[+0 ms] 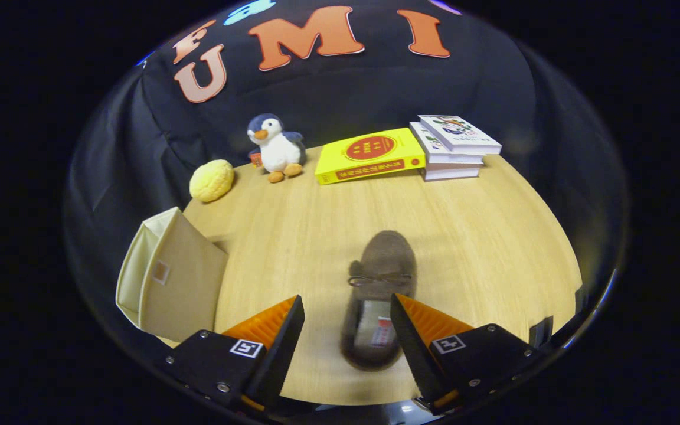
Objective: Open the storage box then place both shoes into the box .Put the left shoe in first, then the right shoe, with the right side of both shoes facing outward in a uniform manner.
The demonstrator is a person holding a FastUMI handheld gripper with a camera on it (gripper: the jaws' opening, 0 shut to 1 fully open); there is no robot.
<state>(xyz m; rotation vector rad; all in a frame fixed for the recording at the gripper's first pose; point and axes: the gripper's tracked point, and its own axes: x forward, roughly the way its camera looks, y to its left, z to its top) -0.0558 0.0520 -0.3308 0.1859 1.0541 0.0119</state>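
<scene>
The tongs (347, 321) are open, with a wide gap between the two fingers, and they hold nothing. They hang above the wooden worktop (481, 248).

Right by the tongs lies a brown shoe (380, 295). Its heel end sits in the gap, close to the right finger, and it looks a little blurry. It touches neither finger as far as one can tell. The shoe is long and thin, and its long way runs almost straight ahead from the tongs, leaning a bit to the right. The open heel is nearest, a small bow sits in the middle, and the round toe points away, past the fingertips. The shoe sits closer to the right finger than the left, so the tongs would likely need to slide a little to the right to get a finger on each side.

Off to the left of the left finger stands the cream storage box (166, 277). It is well apart from the shoe. One cannot tell if it is open.

Far ahead, at the back of the worktop, sit a yellow bun toy (212, 180), a toy penguin (276, 147), a yellow book (369, 156) and a stack of white books (453, 147).
</scene>
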